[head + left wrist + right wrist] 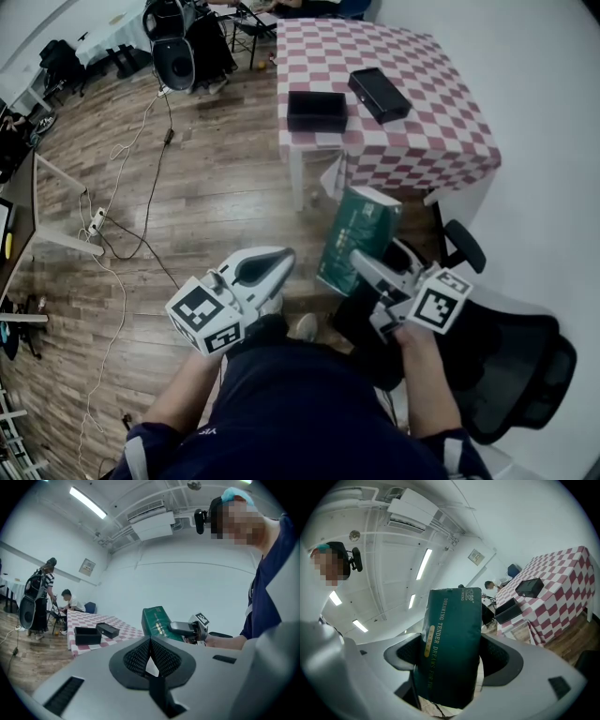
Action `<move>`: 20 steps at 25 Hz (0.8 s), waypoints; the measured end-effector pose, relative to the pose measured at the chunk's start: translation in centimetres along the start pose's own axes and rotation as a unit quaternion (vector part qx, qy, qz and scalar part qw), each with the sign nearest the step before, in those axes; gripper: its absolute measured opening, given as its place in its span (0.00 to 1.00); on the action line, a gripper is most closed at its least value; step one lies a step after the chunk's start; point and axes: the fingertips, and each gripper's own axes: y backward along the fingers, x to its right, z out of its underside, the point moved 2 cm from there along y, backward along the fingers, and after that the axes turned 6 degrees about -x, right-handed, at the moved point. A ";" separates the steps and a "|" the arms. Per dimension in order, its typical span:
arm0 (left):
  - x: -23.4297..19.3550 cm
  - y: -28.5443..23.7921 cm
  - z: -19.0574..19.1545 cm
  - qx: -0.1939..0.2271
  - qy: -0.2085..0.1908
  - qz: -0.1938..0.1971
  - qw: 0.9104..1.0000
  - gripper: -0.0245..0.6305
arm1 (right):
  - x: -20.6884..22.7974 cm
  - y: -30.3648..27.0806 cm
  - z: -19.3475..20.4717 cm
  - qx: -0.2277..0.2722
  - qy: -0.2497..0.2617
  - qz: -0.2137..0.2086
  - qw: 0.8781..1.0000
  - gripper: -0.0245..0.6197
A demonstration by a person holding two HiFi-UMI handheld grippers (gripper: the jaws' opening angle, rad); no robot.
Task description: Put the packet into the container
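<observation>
**A:** What does the head view show?

**B:** Low in the frame, the right gripper (pixel 367 269) holds a dark green packet (pixel 358 236) upright, above an office chair (pixel 511 361). The left gripper (pixel 270 268), left of centre, carries nothing. The container (pixel 317 110), an open black box, sits on the checked table (pixel 441 122) at the top, well apart from the packet. A second black box (pixel 379 95) lies beside it.

**A:** And the left gripper view?

**B:** Its jaws are pressed together at centre with nothing between them. Beyond them the packet (pixel 156 622) stands in the other gripper, and the container (pixel 87 635) is at lower left.

**A:** The right gripper view?

**B:** The jaws are clamped on the packet's (pixel 451 639) two narrow sides, near its lower half, so most of its length rises above them. The container (pixel 509 611) is at right.

**A:** How will it handle?

**B:** Probably light and soft — a film-wrapped pack that gives under pressure and may slip. A firm hold across the middle seems best.
</observation>
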 end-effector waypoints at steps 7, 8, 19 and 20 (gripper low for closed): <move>-0.8 -0.9 0.1 -0.004 0.002 0.006 1.000 0.07 | 1.2 0.3 -0.3 0.008 -0.006 0.011 1.000 0.66; -1.0 -1.2 0.0 -0.005 0.000 0.007 1.000 0.07 | 1.4 0.3 -0.4 0.009 -0.006 0.013 1.000 0.66; -8.6 -5.0 -1.0 -0.009 0.018 0.021 1.000 0.07 | 6.3 -4.1 -3.6 0.003 -0.011 0.041 0.999 0.66; -9.9 -5.5 -1.2 -0.009 0.018 0.021 1.000 0.07 | 6.9 -5.1 -4.1 0.003 -0.012 0.042 0.999 0.66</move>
